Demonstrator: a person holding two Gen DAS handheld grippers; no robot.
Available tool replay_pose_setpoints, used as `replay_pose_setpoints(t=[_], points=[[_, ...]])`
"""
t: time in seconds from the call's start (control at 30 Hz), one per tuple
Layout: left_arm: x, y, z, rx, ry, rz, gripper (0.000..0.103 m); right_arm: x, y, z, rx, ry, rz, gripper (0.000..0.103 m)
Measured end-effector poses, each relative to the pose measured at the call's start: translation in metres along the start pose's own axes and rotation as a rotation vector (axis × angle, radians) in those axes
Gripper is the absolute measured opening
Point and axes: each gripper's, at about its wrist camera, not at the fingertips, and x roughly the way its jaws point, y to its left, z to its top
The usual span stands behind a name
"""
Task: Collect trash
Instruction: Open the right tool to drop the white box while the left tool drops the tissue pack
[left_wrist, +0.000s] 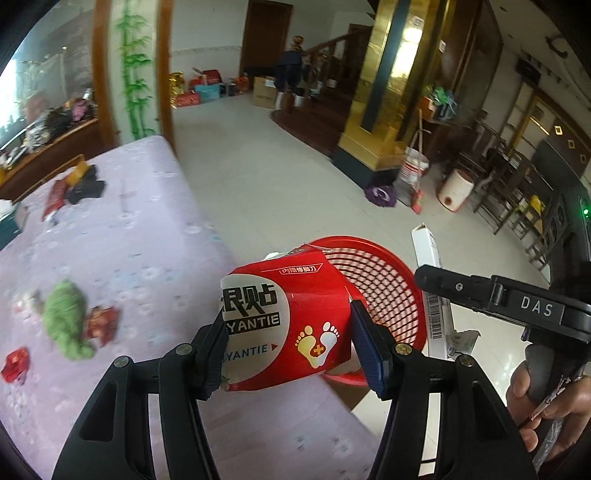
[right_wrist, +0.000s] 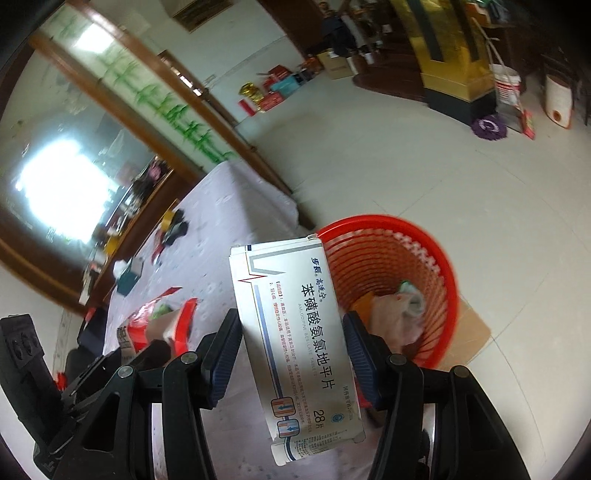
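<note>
My left gripper (left_wrist: 290, 332) is shut on a red carton (left_wrist: 295, 317) printed with two foot icons, held over the table's edge just in front of the red mesh basket (left_wrist: 384, 284). My right gripper (right_wrist: 291, 325) is shut on a long white medicine box (right_wrist: 295, 332), its far end near the basket's rim (right_wrist: 354, 221). The basket stands on the floor on a piece of cardboard (right_wrist: 474, 332) and holds a crumpled plastic bag (right_wrist: 399, 317). In the left wrist view the white box (left_wrist: 428, 254) shows at the right, above a hand (left_wrist: 535, 398).
A table under a lilac cloth (left_wrist: 129, 240) carries a green crumpled piece (left_wrist: 66, 317), red wrappers (left_wrist: 101, 325) and dark items (left_wrist: 85, 184) at its far end. Across the tiled floor stand a white bucket (left_wrist: 413, 170), a purple mop head (left_wrist: 380, 194), cardboard boxes (left_wrist: 264, 92) and chairs.
</note>
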Motion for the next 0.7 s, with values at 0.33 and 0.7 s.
replay_pose_setpoints(t=[0.33,0.7], points=[[0.052,-0.029,0.018,0.028,0.075,-0.043,0.060,0.009,-0.032,0.028,0.049,-0.001,-0.024,0.062],[0.051,-0.032,0.020,0.014,0.078,-0.057,0.069,0.012,-0.044,0.043,0.074,-0.019,-0.059,0.076]])
